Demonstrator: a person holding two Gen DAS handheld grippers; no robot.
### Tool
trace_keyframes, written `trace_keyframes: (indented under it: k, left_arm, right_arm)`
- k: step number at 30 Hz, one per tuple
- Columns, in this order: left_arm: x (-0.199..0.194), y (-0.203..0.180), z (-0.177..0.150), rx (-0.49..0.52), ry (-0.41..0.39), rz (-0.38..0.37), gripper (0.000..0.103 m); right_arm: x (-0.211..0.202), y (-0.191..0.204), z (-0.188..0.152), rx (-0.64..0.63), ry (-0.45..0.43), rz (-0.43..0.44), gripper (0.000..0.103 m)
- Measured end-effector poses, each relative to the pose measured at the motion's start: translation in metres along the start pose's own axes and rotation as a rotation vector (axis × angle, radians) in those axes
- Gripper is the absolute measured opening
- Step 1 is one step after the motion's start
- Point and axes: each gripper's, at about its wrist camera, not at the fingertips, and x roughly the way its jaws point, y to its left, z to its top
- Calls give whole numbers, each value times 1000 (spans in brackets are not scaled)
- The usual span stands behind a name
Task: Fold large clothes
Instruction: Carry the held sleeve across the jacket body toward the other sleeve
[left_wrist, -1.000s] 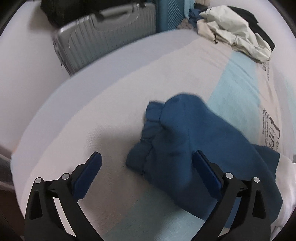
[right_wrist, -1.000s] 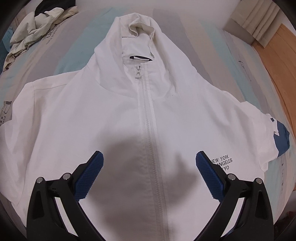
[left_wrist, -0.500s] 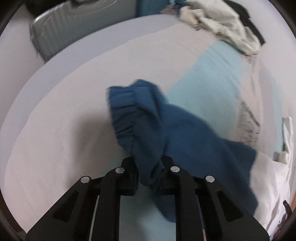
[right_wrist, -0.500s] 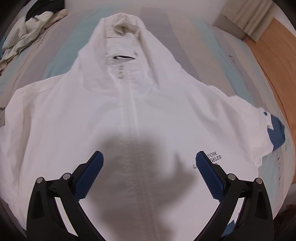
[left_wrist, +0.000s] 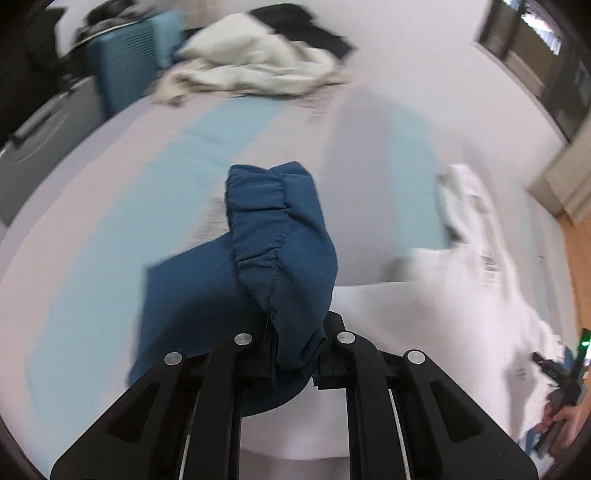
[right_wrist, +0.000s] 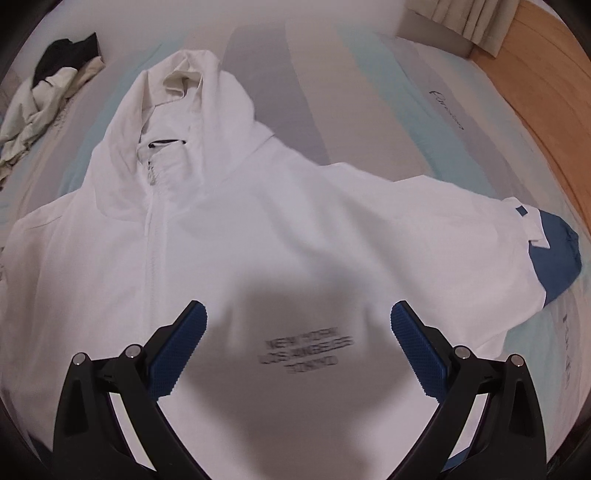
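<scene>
A white hooded zip jacket (right_wrist: 229, 229) lies flat, front up, on the bed, with printed text on its chest and blue sleeve ends. My left gripper (left_wrist: 295, 350) is shut on the blue cuff (left_wrist: 284, 243) of one sleeve and holds it lifted above the bed, the white body (left_wrist: 461, 314) lying to the right. My right gripper (right_wrist: 295, 347) is open and empty, hovering over the chest text. The other blue cuff (right_wrist: 554, 258) lies flat at the right.
A heap of cream and black clothes (left_wrist: 266, 70) lies at the far end of the striped bedsheet (left_wrist: 110, 229); it also shows in the right wrist view (right_wrist: 40, 99). A blue suitcase (left_wrist: 129, 62) and a grey case (left_wrist: 33, 140) stand beside the bed. Wooden floor (right_wrist: 546, 74) is at right.
My left gripper closed on the blue cuff and has lifted it, swinging right toward the jacket body. My right gripper has shifted right over the chest, staying open.
</scene>
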Motion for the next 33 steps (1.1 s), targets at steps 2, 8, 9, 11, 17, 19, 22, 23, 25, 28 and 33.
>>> trace_keyframes:
  k: [2, 8, 9, 11, 17, 19, 22, 23, 25, 28, 33]
  left_arm:
    - [3, -53, -2, 23, -9, -40, 11]
    - [18, -218, -32, 138, -22, -142, 11]
    - [25, -247, -40, 150, -16, -166, 11]
    - [37, -300, -56, 184, -8, -194, 11]
    - [70, -435, -113, 281, 49, -271, 11]
    - [76, -473, -132, 332, 58, -279, 11]
    - [87, -518, -156, 416, 80, -277, 11]
    - [91, -527, -164, 438, 90, -278, 11]
    - [102, -541, -180, 476, 115, -268, 11]
    - [119, -548, -195, 513, 142, -247, 12]
    - [126, -557, -209, 574, 122, -189, 28]
  right_arm:
    - [-1, -26, 1, 7, 8, 35, 96]
    - [9, -104, 2, 59, 40, 147, 96]
    - [11, -114, 2, 72, 48, 166, 96]
    - [14, -143, 0, 96, 53, 190, 96]
    - [24, -202, -9, 93, 72, 197, 96]
    - [27, -225, -14, 107, 77, 200, 96]
    - [28, -247, -21, 112, 74, 189, 96]
    - [28, -254, -23, 115, 73, 188, 96]
    - [29, -266, -28, 125, 71, 181, 96]
    - [31, -277, -33, 147, 68, 178, 96]
    - [36, -286, -39, 184, 69, 175, 96]
